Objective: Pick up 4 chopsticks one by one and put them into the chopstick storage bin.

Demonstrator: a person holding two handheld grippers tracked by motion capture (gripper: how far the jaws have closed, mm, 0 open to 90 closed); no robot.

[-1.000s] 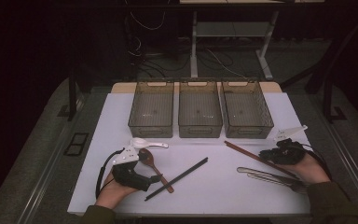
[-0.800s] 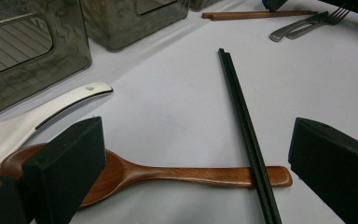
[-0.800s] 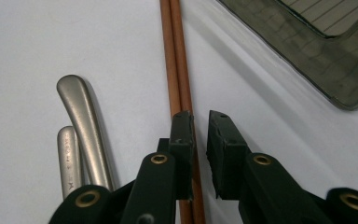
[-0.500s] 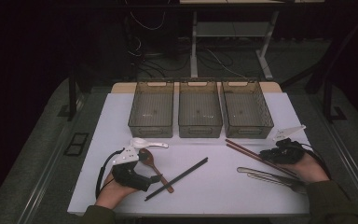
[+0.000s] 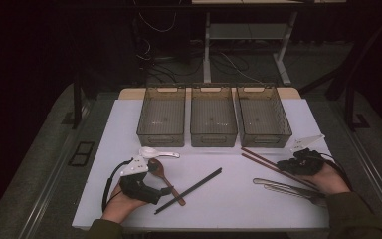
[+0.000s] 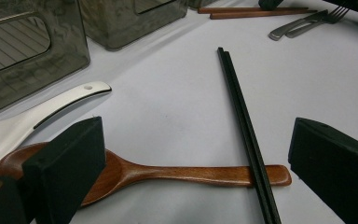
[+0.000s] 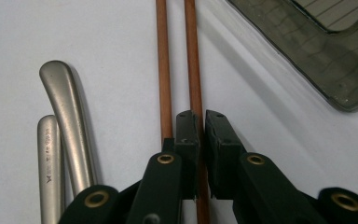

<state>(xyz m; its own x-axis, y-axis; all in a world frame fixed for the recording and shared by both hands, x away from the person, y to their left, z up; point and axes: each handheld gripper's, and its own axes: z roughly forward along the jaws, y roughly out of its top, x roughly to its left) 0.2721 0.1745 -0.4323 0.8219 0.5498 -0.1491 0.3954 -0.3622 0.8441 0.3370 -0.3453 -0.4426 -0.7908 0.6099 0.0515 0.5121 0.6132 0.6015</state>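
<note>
Right gripper [image 7: 200,140] jaws just closed on one brown chopstick [image 7: 194,56] beside bin [image 7: 307,51].

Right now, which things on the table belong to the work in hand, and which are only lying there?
In hand:
- right tongs, just closing, on one brown chopstick
- the second brown chopstick, lying beside it

Lying about:
- wooden spoon
- white spoon
- black chopsticks
- metal cutlery
- three bins
- left tongs, open

High view looks down over the table [image 5: 229,209]; tool views sit close (sharing its white top).
</note>
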